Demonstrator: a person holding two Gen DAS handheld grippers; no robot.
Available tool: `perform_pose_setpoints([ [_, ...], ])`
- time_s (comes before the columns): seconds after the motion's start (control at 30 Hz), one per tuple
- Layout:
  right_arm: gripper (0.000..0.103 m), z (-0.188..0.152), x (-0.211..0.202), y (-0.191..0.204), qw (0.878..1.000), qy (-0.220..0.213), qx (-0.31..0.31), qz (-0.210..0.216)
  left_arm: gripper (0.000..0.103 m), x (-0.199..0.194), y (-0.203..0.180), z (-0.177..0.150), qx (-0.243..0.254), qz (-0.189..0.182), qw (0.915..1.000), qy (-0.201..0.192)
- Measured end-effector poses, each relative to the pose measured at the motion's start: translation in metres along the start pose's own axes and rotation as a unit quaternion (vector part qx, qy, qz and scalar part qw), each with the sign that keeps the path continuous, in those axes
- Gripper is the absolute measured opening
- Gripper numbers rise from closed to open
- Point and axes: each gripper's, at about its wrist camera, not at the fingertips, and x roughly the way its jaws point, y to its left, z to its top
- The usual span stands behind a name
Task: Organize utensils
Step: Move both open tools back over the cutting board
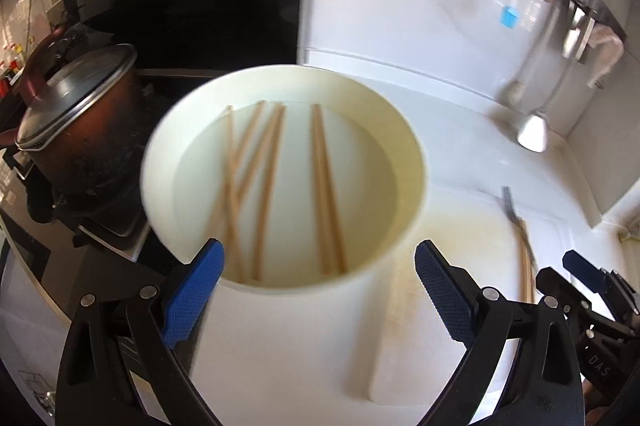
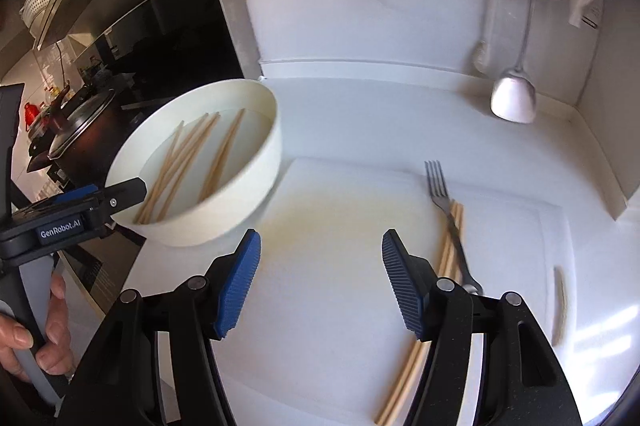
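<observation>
Holding both grippers over the white cutting board (image 2: pixel 340 266), we are keeping each one spread apart with nothing between the blue pads. Left gripper (image 1: pixel 320 290) is pointing at the cream bowl (image 1: pixel 400 129), which is sitting just off the board's left edge, beside the dark pot (image 1: pixel 80 129) on the stove. Several wooden chopsticks (image 1: pixel 264 185) are lying inside the bowl. Right gripper (image 2: pixel 320 282) is hovering above the bare middle of the board. Toward the board's right side a metal fork (image 2: pixel 444 209) is lying across a pair of chopsticks (image 2: pixel 448 258), touching them. Motion blur is softening the bowl rim.
</observation>
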Motion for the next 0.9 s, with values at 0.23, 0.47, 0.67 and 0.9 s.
perform_pose_setpoints([
  [0.23,0.061,-0.051,-0.028,-0.071,0.998,0.001,0.051,-0.044,0.095,-0.007,-0.061,-0.034,0.023,-0.029,0.9993,0.004],
  [0.47,0.061,-0.09,-0.025,-0.113,0.996,0.002,0.073,-0.051,0.095,-0.005,-0.105,-0.073,0.048,-0.017,0.9986,0.011],
  [0.67,0.061,-0.102,-0.019,-0.117,0.995,-0.01,0.077,-0.056,0.095,0.002,-0.12,-0.088,0.054,-0.025,0.9981,0.014],
  [0.9,0.061,-0.109,-0.003,-0.102,0.993,-0.036,0.088,-0.076,0.095,0.02,-0.121,-0.097,0.083,-0.017,0.9964,-0.006],
])
